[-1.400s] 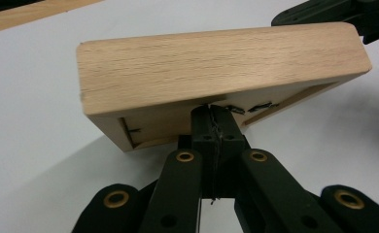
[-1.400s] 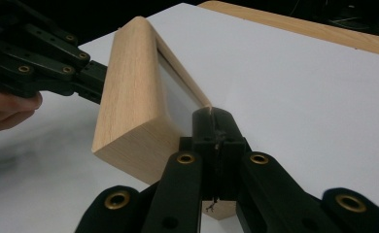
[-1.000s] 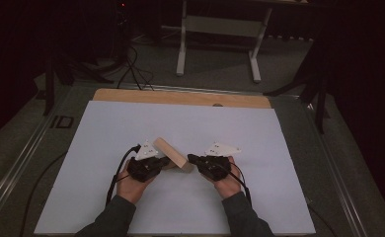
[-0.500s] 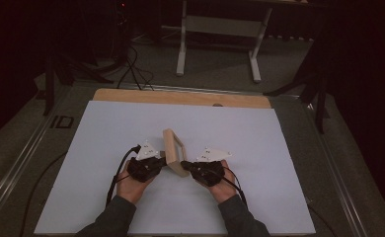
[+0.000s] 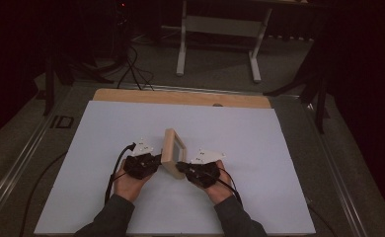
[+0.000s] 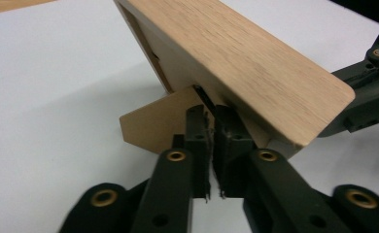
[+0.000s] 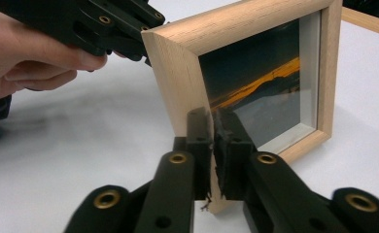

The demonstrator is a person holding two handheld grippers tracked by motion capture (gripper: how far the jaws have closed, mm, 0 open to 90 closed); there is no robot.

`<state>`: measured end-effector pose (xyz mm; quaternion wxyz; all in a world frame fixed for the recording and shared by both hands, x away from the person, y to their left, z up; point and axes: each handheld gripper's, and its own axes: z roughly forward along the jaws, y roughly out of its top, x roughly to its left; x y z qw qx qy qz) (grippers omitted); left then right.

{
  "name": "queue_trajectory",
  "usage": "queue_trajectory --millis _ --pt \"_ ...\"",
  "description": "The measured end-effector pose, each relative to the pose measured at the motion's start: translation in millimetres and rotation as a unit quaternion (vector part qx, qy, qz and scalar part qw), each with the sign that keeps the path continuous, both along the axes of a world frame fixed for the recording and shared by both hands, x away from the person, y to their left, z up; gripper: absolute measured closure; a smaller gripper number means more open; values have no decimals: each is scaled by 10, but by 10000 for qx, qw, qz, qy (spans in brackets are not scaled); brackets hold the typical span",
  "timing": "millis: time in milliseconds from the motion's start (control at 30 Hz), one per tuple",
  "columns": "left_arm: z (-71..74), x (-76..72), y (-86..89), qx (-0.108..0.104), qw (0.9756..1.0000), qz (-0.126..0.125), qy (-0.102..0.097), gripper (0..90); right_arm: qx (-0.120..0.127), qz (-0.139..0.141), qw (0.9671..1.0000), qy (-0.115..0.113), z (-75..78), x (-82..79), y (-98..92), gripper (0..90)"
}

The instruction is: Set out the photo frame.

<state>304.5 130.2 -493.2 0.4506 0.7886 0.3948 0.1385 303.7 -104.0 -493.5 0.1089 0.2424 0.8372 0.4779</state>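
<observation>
A light wooden picture frame (image 5: 170,148) stands upright on the white sheet between my two grippers. My left gripper (image 5: 157,160) is at its back, the tips (image 6: 211,114) close under the frame (image 6: 255,63) beside its fold-out stand (image 6: 148,126). The jaws have just been opening and stand a narrow slit apart. A thin dark strip from the frame's back reaches the slit; no grip shows. My right gripper (image 5: 179,167) is at the glass side, tips (image 7: 212,119) against the frame's near corner (image 7: 178,73). Its jaws have also just been opening to a slit, with nothing visibly pinched.
The white sheet (image 5: 259,148) covers the table, with a wooden strip (image 5: 180,98) along its far edge. Beyond the table stand white metal legs (image 5: 217,44), and dark cables (image 5: 131,64) lie on the floor. A metal rail (image 5: 32,148) runs along the left side.
The frame has swung from lying slanted between the grippers to standing upright on its edge. Both hands have stayed close beside it, the right one shifting slightly left.
</observation>
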Motion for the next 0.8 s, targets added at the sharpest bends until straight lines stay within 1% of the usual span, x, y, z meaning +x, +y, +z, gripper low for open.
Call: queue_trajectory --millis 67,100,133,167,267,367,433,500,533,567,633,700,733,800 --pt "4 0 7 -21 10000 18 2 808 15 13 10000 8 6 1 -6 818" --pt "21 0 38 -97 9999 61 2 792 -6 -16 10000 -33 22 -3 -18 784" --pt "21 0 38 -97 9999 61 2 780 -14 -17 10000 -58 28 -3 -23 770" --pt "36 1 65 -180 9998 117 13 754 -16 -27 10000 -89 36 -2 -29 749" --pt "53 9 120 -284 9992 276 79 673 -66 -102 9998 -126 57 2 -47 710" --pt "74 8 172 -327 9985 427 61 591 -93 -179 9997 -160 68 15 -71 667" --pt "101 -1 215 -399 9977 539 31 567 -86 -211 9996 -158 79 22 -92 638" --pt "125 -6 251 -416 9972 626 25 544 -70 -260 9995 -171 91 30 -111 604" --pt "125 -6 251 -416 9972 626 25 535 -70 -260 9995 -171 91 30 -111 604" --pt "147 -15 277 -476 9964 703 20 528 -73 -286 9994 -164 107 34 -129 584" --pt "179 -27 302 -547 9959 722 7 510 -60 -304 9994 -159 121 38 -145 577" --pt "221 -43 316 -610 9952 759 -30 492 -43 -318 9993 -176 132 44 -160 572" --pt "244 -52 320 -683 9948 757 -52 484 -38 -319 9993 -176 136 46 -167 570" --pt "276 -67 317 -737 9941 784 -101 463 -41 -332 9993 -179 144 51 -182 562"
